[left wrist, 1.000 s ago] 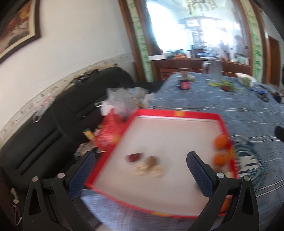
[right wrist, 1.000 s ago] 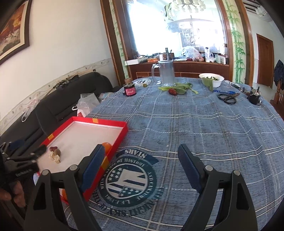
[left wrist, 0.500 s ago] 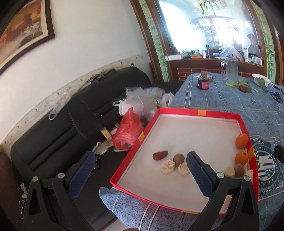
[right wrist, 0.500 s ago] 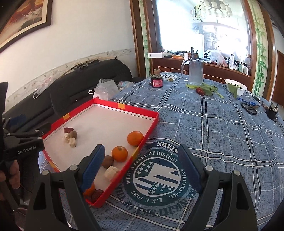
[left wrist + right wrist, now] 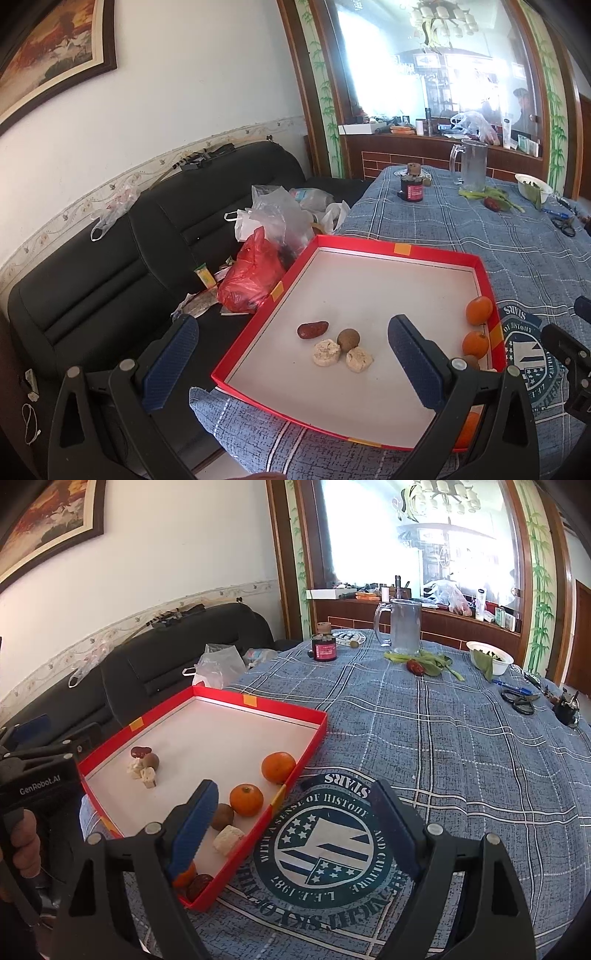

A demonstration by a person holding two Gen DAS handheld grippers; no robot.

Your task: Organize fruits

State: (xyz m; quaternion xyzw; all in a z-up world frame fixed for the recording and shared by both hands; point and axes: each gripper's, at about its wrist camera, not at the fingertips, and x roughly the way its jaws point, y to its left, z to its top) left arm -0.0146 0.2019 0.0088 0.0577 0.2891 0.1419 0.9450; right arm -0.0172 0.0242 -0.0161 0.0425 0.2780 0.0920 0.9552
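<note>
A red tray [image 5: 399, 250] [image 5: 317, 723] with a white floor lies at the table's left edge. It holds a red date [image 5: 312, 329], a brown round fruit [image 5: 348, 339], pale chunks [image 5: 326, 352] and two oranges [image 5: 479, 310] [image 5: 278, 766] [image 5: 246, 799]. Near the tray's front corner lie a brown fruit [image 5: 222, 816], a pale chunk [image 5: 228, 839] and a dark date [image 5: 199, 885]. My left gripper [image 5: 291, 363] hangs open above the tray's near-left edge. Over the tray's right rim my right gripper [image 5: 295, 830] stands open and empty.
A glass mug [image 5: 400, 627], a dark jar [image 5: 324, 647], leafy greens [image 5: 428, 662], a white bowl [image 5: 491, 657] and scissors [image 5: 519, 698] sit at the far side of the blue plaid tablecloth [image 5: 461, 746]. Left of the table stands a black sofa [image 5: 92, 266] with plastic bags [image 5: 255, 273].
Both views have swung and pulled back; the tray and its fruit now show more fully. The right gripper has shifted left toward the tray. Both stay open.
</note>
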